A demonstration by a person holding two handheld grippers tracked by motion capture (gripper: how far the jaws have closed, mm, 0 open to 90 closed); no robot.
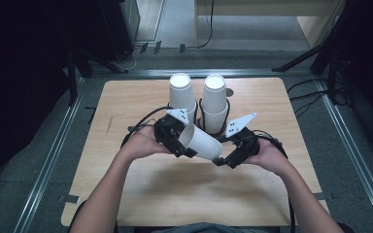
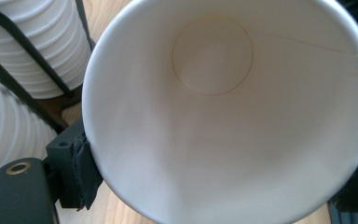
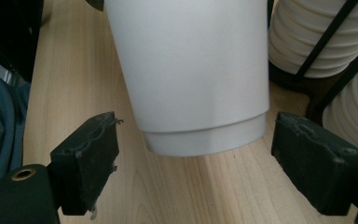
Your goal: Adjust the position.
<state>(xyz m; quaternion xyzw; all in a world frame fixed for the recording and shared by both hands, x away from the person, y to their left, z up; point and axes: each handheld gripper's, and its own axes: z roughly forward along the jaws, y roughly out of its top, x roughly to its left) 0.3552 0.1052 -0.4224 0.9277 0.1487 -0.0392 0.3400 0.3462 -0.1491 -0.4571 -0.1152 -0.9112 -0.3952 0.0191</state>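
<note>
Paper cup (image 1: 201,141), single and white, lies tilted above the table (image 1: 141,189), its open mouth turned toward the left gripper (image 1: 177,141) and its base toward the right gripper (image 1: 230,156). The left gripper view looks straight into the cup (image 2: 223,116), down to its round bottom; one black pad (image 2: 81,172) presses the rim from outside, so this gripper appears to pinch the cup at its mouth, though the opposite pad is barely visible at the frame's edge. In the right gripper view the cup's base (image 3: 205,135) sits between two pads (image 3: 86,161) that stand spread, with a gap on each side and no contact. Behind the cup, two stacks of cups (image 1: 214,102) stand mouth-down in a black wire rack (image 1: 199,109) near the table's far edge. Judged from this layout, one cup is already off a stack and carried by the left gripper; the handover to the right gripper is begun but not closed. Closing on the base, releasing at the rim, and setting the cup down remain.
</note>
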